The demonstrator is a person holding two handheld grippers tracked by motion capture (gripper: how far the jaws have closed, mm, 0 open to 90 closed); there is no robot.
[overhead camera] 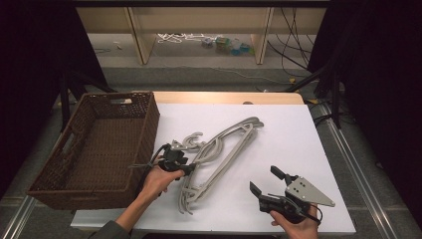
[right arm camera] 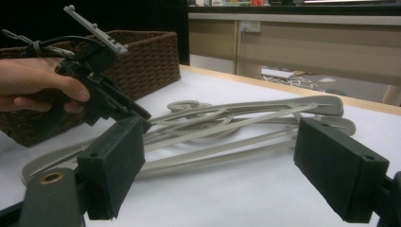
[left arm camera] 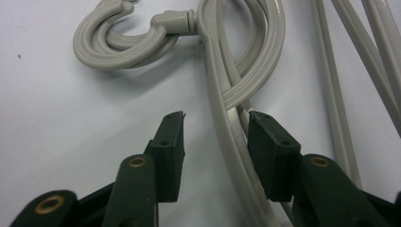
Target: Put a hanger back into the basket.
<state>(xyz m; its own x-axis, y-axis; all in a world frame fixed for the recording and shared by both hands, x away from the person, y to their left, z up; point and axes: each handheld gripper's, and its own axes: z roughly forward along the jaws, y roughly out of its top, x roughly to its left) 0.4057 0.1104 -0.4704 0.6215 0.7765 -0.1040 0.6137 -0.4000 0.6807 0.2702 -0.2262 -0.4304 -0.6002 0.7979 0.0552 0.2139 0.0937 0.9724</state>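
Note:
Several grey plastic hangers (overhead camera: 226, 142) lie in a tangled pile on the white table (overhead camera: 278, 129), their hooks (left arm camera: 124, 45) pointing toward the basket. My left gripper (overhead camera: 186, 169) is down on the near end of the pile. In the left gripper view its jaws (left arm camera: 215, 137) straddle one hanger arm (left arm camera: 231, 142); the right pad sits close against it and the left pad stands apart, so the gripper is open. My right gripper (overhead camera: 263, 180) is held near the front right of the table, open wide and empty, facing the hangers (right arm camera: 236, 118) and the left gripper (right arm camera: 104, 99).
A brown wicker basket (overhead camera: 147, 132) stands at the table's left edge, close to the hooks, and appears behind the left hand in the right gripper view (right arm camera: 151, 52). Wooden shelving legs and cables lie on the floor beyond the table.

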